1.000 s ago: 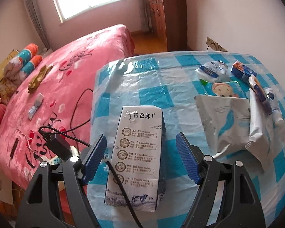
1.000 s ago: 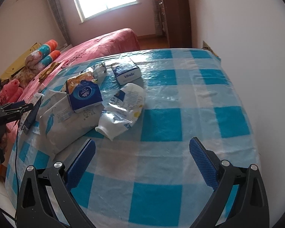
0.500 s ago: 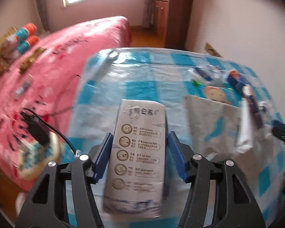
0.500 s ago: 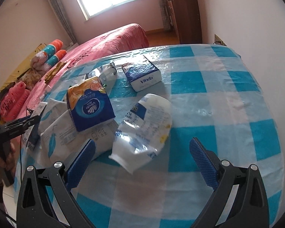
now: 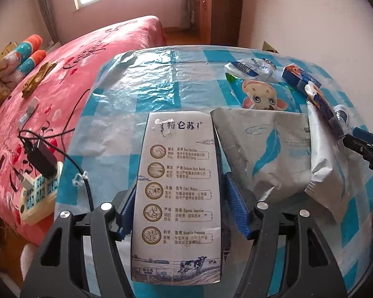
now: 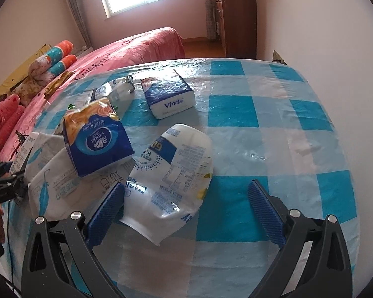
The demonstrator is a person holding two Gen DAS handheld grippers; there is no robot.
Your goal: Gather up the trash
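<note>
A white milk carton [image 5: 179,186] with printed round icons lies lengthwise on the blue-checked table [image 5: 141,92]. My left gripper [image 5: 180,213] has its blue pads against the carton's two long sides, and its jaws are easing open. My right gripper [image 6: 186,213] stands open over the near end of a crumpled white plastic bag [image 6: 176,168], touching nothing. Beside it lie a blue-and-orange tissue pack [image 6: 97,139], a Vinda tissue box [image 6: 169,99] and a white feather-print bag [image 6: 54,186]. In the left wrist view the feather-print bag [image 5: 266,154] sits right of the carton.
A cartoon-print wrapper [image 5: 261,94] and small packets [image 5: 248,67] lie at the table's far right. A pink bed [image 5: 62,74] adjoins the table's left edge, with a power strip and charger [image 5: 39,188] and a cable. A wall runs along the right side.
My left jaws came in from wide apart onto the carton's sides, and the carton now fills more of the view. My right gripper moved forward until the white bag's end lay between its fingers.
</note>
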